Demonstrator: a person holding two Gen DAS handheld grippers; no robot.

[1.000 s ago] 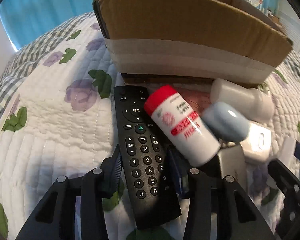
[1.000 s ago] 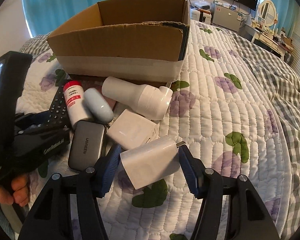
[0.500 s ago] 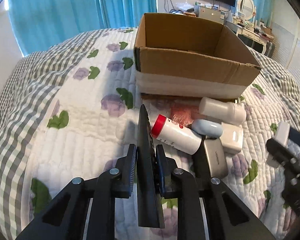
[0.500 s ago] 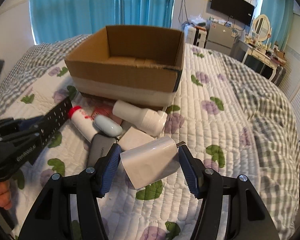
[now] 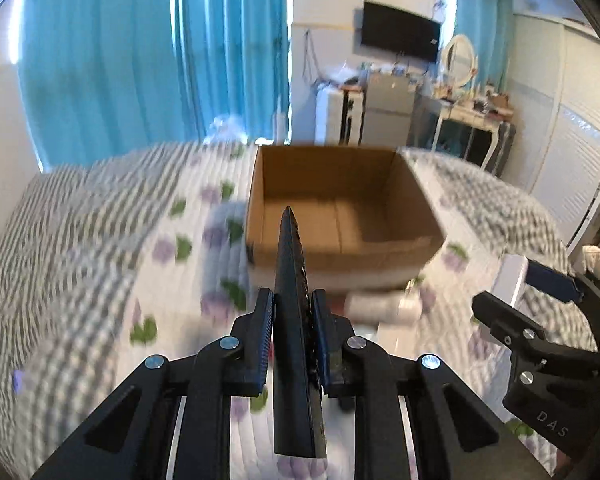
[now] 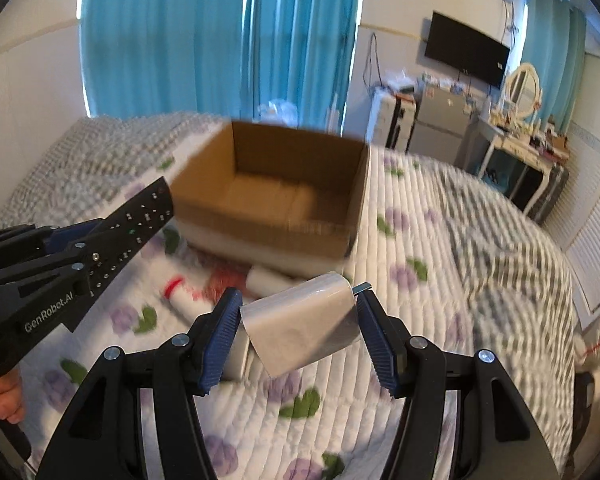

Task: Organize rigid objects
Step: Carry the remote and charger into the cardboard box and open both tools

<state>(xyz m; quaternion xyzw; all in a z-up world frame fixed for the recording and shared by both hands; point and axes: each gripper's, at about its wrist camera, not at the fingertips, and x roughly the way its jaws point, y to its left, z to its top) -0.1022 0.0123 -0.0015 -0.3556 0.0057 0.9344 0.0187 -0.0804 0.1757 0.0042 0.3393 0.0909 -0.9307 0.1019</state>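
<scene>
Pinching a black remote control edge-on, the left claw is raised above the quilted bed, with the remote's tip pointing at the open cardboard box. The right claw grips a white charger block between its blue pads, metal prong toward the right pad. Below, blurred on the quilt beside the box, lie a red-capped white bottle and a white cylindrical container. The left tool's body reads "GenRobot.AI"; the right tool shows "DAS". Blue curtains and a wall television stand behind.
</scene>
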